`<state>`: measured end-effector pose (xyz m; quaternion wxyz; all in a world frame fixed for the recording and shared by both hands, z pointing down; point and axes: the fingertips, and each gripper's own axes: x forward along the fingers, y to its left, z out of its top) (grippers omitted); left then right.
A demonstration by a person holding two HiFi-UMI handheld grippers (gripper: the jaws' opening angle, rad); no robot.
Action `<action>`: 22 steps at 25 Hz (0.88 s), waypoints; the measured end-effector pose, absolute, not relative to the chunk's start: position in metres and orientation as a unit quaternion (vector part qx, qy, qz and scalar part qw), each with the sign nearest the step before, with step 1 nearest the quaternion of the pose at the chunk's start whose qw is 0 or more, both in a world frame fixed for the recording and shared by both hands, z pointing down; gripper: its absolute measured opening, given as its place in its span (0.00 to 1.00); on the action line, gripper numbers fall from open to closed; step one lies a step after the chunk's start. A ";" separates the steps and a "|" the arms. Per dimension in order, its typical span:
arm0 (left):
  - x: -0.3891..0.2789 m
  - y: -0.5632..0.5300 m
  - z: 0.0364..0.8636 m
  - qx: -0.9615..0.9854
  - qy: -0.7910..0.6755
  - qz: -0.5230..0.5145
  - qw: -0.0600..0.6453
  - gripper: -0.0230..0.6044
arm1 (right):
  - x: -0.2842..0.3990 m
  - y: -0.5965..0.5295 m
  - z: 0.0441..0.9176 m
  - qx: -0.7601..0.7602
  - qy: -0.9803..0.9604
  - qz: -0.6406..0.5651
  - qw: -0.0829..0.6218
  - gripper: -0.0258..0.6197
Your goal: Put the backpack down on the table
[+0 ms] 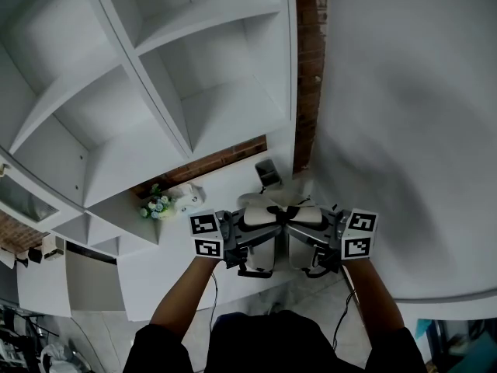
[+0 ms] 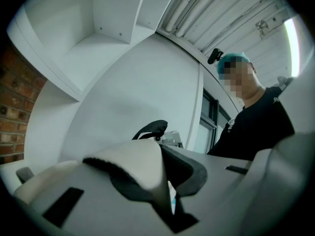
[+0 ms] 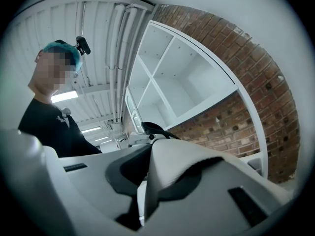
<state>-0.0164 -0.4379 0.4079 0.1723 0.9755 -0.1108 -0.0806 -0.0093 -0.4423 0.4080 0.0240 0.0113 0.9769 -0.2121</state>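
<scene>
Left gripper (image 1: 262,222) is clamped on a cream strap (image 2: 133,166) with black edging; in the left gripper view the padded strap fills the gap between the 2 jaws and folds over them. Right gripper (image 1: 312,222) is clamped the same way on the 2nd strap (image 3: 182,166), also cream with a black edge. Both grippers are held level, tips toward each other and nearly touching, marker cubes outward. Only the cream top of the backpack (image 1: 260,207) shows in the head view, pinched between the 2 grippers. Its body sits under them and is mostly hidden. It hangs over the near part of the white table (image 1: 155,278); I cannot tell whether it touches the top. A black curved loop (image 2: 150,128) shows just beyond each strap, and I cannot tell what it belongs to. On the table, well apart from the backpack to the left, lies a small bunch of flowers (image 1: 158,204); a dark box (image 1: 268,171) stands behind the grippers. White shelves (image 1: 155,92) and a brick wall (image 1: 311,53) are behind the table. The person wears a black top (image 2: 261,127).
</scene>
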 end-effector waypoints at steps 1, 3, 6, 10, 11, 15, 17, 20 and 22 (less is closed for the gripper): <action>-0.017 -0.437 0.412 0.974 -0.112 -0.085 0.178 0.14 | -0.011 -0.440 0.414 0.004 0.979 -0.203 0.013 0.12; -0.019 -0.433 0.421 0.970 -0.111 -0.098 0.193 0.14 | -0.013 -0.434 0.428 -0.011 0.983 -0.184 -0.009 0.12; -0.019 -0.427 0.434 0.966 -0.105 -0.110 0.210 0.14 | -0.013 -0.429 0.444 -0.016 0.980 -0.197 -0.012 0.12; -0.015 -0.424 0.446 0.967 -0.103 -0.096 0.212 0.14 | -0.006 -0.427 0.446 0.004 0.962 -0.270 0.037 0.12; -0.013 -0.422 0.450 0.967 -0.103 -0.091 0.214 0.14 | -0.003 -0.426 0.446 0.011 0.955 -0.291 0.054 0.12; -0.013 -0.418 0.467 0.963 -0.111 -0.084 0.229 0.14 | -0.004 -0.421 0.459 0.010 0.951 -0.303 0.057 0.12; -0.014 -0.419 0.475 0.961 -0.114 -0.086 0.237 0.14 | -0.006 -0.422 0.471 -0.003 0.958 -0.284 0.032 0.12; -0.014 -0.422 0.492 0.960 -0.120 -0.079 0.240 0.14 | -0.006 -0.425 0.490 -0.020 0.964 -0.267 0.003 0.13; -0.015 -0.425 0.499 0.959 -0.127 -0.080 0.241 0.14 | -0.006 -0.429 0.498 -0.029 0.965 -0.260 -0.007 0.13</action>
